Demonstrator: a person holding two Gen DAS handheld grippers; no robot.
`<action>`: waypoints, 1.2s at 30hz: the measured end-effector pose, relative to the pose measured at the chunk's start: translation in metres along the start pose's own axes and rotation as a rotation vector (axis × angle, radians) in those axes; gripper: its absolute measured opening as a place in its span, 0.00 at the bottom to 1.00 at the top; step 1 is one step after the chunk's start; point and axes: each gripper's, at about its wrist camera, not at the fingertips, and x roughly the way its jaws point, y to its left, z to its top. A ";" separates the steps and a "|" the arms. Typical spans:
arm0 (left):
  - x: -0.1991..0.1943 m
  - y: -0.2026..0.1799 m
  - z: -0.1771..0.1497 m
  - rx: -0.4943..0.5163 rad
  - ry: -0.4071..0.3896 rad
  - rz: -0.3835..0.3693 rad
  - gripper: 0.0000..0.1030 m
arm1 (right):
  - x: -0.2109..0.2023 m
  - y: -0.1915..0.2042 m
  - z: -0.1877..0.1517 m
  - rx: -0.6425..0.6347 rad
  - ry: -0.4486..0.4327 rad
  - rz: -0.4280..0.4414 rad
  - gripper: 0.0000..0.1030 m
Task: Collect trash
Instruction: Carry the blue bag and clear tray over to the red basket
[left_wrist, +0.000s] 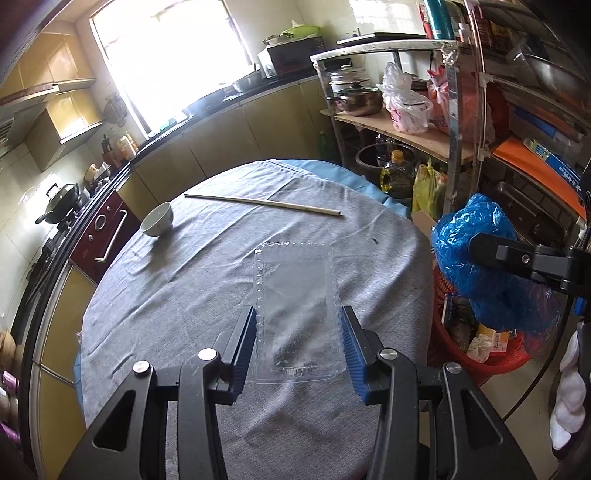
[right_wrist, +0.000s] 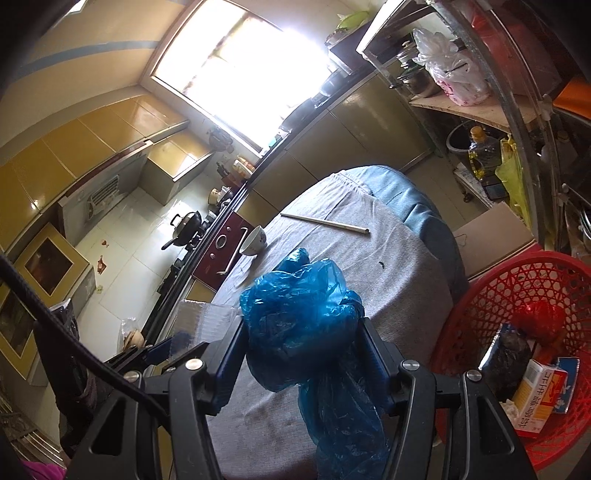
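My right gripper (right_wrist: 303, 354) is clamped on a crumpled blue plastic bag (right_wrist: 299, 317), and my left gripper (left_wrist: 298, 343) pinches a clear plastic tray (left_wrist: 295, 295) by its long edges — both pieces lifted over the grey tablecloth (left_wrist: 184, 295). The red basket (right_wrist: 517, 288) sits low to my right, already holding cartons and wrappers. Beyond my fingers a bowl (left_wrist: 158, 220) and chopsticks (left_wrist: 258, 203) remain — probably not trash. Two drops look left.

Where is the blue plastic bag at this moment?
The blue plastic bag is held between the fingers of the right gripper, above the table's right edge, beside the red basket.
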 end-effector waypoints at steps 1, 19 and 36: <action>0.000 -0.002 0.001 0.005 0.000 -0.002 0.46 | -0.001 -0.002 0.000 0.004 -0.002 -0.001 0.61; 0.008 -0.046 0.015 0.077 0.006 -0.046 0.46 | -0.027 -0.031 0.006 0.050 -0.032 -0.036 0.61; 0.017 -0.091 0.032 0.145 0.012 -0.109 0.46 | -0.060 -0.064 0.016 0.098 -0.070 -0.093 0.61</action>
